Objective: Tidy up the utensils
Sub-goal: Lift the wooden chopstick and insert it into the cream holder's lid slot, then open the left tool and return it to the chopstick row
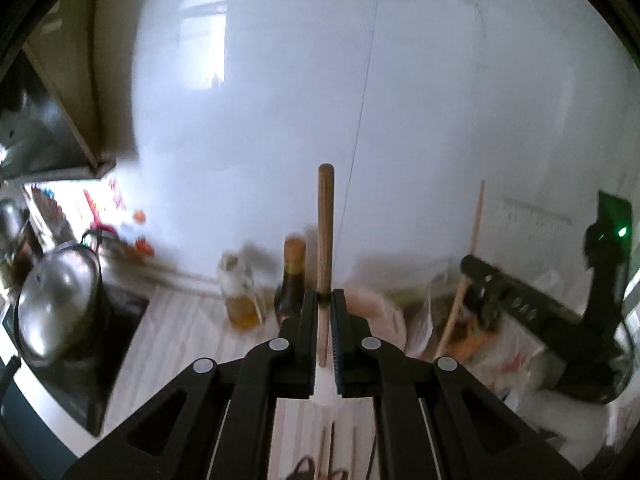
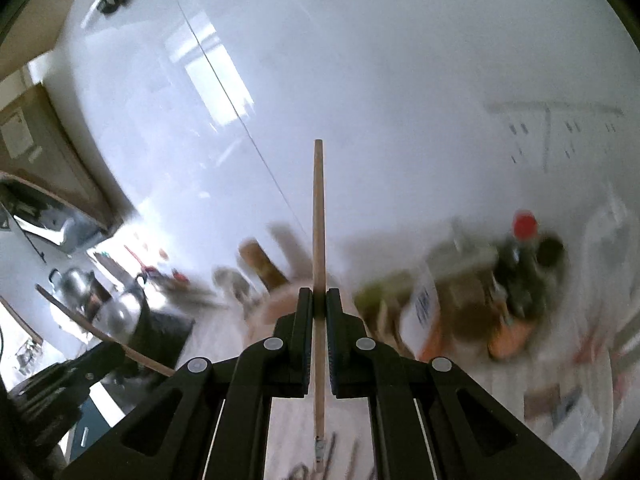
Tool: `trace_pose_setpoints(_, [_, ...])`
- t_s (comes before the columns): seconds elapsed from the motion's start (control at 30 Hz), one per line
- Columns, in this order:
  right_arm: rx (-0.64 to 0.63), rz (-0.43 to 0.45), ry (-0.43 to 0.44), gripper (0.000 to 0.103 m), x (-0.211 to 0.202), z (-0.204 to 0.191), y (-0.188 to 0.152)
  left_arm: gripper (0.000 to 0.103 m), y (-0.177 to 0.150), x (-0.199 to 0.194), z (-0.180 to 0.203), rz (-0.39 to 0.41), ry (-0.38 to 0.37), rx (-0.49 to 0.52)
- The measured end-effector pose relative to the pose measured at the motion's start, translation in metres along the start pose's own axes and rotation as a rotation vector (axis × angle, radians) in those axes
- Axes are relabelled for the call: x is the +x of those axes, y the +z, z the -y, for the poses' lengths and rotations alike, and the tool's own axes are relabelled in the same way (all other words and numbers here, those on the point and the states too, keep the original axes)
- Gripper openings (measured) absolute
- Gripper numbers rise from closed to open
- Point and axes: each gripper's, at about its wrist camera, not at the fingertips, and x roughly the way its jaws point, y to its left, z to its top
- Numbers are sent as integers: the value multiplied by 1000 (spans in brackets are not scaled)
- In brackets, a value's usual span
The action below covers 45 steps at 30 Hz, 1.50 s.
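Observation:
In the left wrist view my left gripper (image 1: 325, 300) is shut on a thick wooden handle (image 1: 325, 232) that stands upright against the white wall, with a pale part below the jaws. My right gripper (image 2: 319, 300) is shut on a thin wooden stick (image 2: 318, 208), also upright. Each gripper shows in the other's view. The right gripper (image 1: 468, 276) with its thin stick (image 1: 476, 220) is off to the right, and the left gripper (image 2: 116, 354) with its handle (image 2: 80, 320) is at the lower left. Several utensils (image 1: 332, 452) lie on the counter below.
A steel-lidded pot (image 1: 60, 304) sits on a black cooktop (image 1: 120, 344) at the left. An oil bottle (image 1: 240, 296), a dark sauce bottle (image 1: 290, 280) and a pinkish round container (image 1: 384, 316) stand by the wall. A red-capped bottle (image 2: 525, 226) and cartons crowd the right.

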Motion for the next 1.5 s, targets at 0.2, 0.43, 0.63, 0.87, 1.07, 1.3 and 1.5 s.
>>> trace_pose_setpoints(0.2, [-31, 90, -11, 6, 21, -16, 46, 4, 38, 33, 5, 7, -17, 7])
trace_pose_setpoints(0.43, [-47, 127, -22, 6, 72, -13, 59, 4, 45, 103, 1, -100, -26, -5])
trace_pose_setpoints(0.63, [-57, 137, -29, 6, 115, -5, 46, 4, 32, 148, -11, -194, -39, -41])
trace_pose_setpoints(0.87, [-96, 130, -19, 7, 135, -2, 30, 7, 21, 170, -16, -269, -53, -46])
trace_pose_setpoints(1.07, [-116, 59, -13, 19, 124, -4, 23, 39, 26, 151, -20, -227, 11, -43])
trace_pose_setpoints(1.3, [-76, 62, -87, 56, 75, 11, 16, 102, 23, 111, -34, -121, 81, -54])
trace_pose_setpoints(1.5, [-72, 45, -183, 101, 33, 22, -8, 103, -5, 88, -37, -70, 147, -35])
